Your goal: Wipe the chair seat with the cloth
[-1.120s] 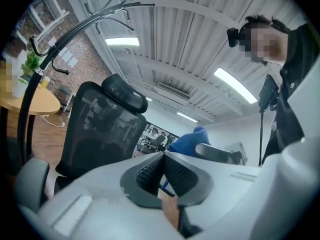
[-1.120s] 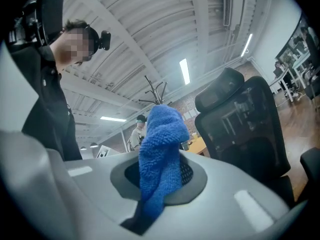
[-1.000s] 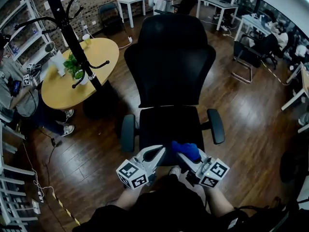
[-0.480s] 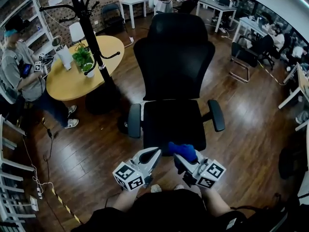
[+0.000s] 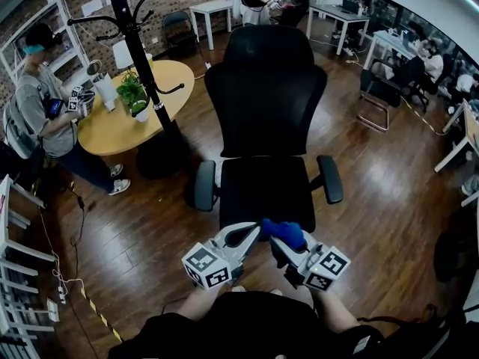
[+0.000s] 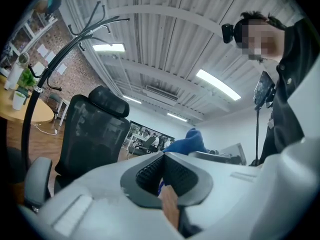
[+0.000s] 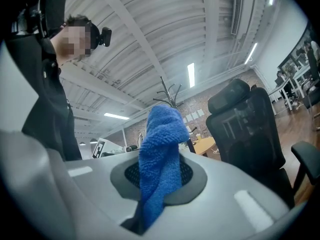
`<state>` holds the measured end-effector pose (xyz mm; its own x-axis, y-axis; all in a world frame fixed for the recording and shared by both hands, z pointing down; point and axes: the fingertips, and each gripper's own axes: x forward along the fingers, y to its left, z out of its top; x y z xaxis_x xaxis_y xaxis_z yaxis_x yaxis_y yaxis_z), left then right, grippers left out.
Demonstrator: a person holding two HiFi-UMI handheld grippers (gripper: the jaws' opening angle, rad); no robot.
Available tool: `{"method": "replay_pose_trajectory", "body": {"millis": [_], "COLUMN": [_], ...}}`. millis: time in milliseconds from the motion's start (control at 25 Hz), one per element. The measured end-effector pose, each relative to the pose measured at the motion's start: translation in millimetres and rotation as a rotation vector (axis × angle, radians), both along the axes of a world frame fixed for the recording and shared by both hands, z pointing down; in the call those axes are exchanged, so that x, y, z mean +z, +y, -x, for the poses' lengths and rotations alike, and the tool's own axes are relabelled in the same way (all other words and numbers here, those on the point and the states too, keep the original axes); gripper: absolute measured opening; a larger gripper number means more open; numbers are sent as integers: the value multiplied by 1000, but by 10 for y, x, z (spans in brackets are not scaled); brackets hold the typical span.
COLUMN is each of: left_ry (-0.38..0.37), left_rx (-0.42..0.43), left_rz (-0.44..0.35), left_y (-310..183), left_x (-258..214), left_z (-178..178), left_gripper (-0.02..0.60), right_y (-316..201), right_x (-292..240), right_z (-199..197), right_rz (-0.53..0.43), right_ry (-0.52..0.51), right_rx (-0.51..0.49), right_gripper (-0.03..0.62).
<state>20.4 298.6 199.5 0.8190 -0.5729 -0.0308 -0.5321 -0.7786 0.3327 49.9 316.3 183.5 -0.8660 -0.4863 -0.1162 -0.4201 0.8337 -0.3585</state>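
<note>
Cloth [image 5: 284,232] | clamped in right gripper [image 5: 278,247] | left gripper [image 5: 251,235] jaws together

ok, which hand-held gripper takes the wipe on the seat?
Right. The right hand-held gripper is shut on the blue cloth, near the chair seat front edge. The left hand-held gripper is shut, with no cloth.

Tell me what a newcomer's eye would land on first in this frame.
The big black office chair fills the middle of the head view, facing the person. Just before the seat's front edge, a bright blue cloth sticks out of the shut right claw, the one vivid colour up close. Off to the left stand a black coat rack and a round yellow table.
</note>
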Motion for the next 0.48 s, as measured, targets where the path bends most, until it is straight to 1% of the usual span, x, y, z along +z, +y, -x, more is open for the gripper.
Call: {"method": "replay_pose_trajectory", "body": {"millis": [200,480], "left_ry": [-7,-12], "left_rx": [7,-11], "left_rz": [-12,-10], "left_y": [34,25], "left_x": [-24,-20], "left_z": [-102,-86], "left_gripper": [-8,-8], "right_y": [21,26], "right_x": [-49,-58], "right_z": [-51,-38], "right_rz": [-15,-15], "right_ry": [-10,-24], "right_rx": [-13,-22], "right_gripper": [38,38]}}
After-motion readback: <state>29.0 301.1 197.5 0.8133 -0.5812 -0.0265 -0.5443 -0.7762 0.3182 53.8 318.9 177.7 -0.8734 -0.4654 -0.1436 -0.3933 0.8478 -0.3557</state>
